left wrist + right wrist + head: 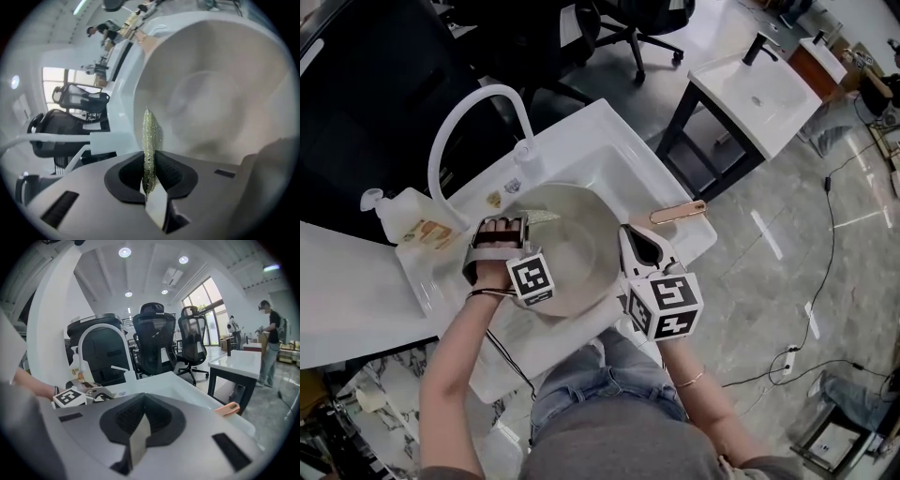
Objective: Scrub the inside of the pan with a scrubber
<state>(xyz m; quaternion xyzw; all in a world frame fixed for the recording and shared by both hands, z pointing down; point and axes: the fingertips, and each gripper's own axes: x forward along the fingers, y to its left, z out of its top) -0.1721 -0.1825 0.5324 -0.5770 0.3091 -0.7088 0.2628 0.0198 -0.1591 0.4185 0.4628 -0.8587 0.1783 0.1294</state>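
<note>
A pale beige pan [572,253] lies in the white sink [609,141], its copper-coloured handle [680,212] pointing right. My left gripper [523,221] is at the pan's far-left rim, shut on a thin green scrubber [542,217]. In the left gripper view the scrubber [150,136] stands edge-on between the pads of the left gripper [149,161], just above the pan's inside [211,93]. My right gripper [630,236] is over the pan's right rim, below the handle. Seen from the right gripper view, the right gripper [140,401] is shut with nothing visible between its pads, and the handle [228,408] lies to the right.
A white arched faucet [478,108] rises behind the pan, with a soap bottle [403,211] on the ledge at left. A second basin on a dark stand [759,94] is at the upper right. Office chairs [157,343] and a standing person [269,343] are beyond.
</note>
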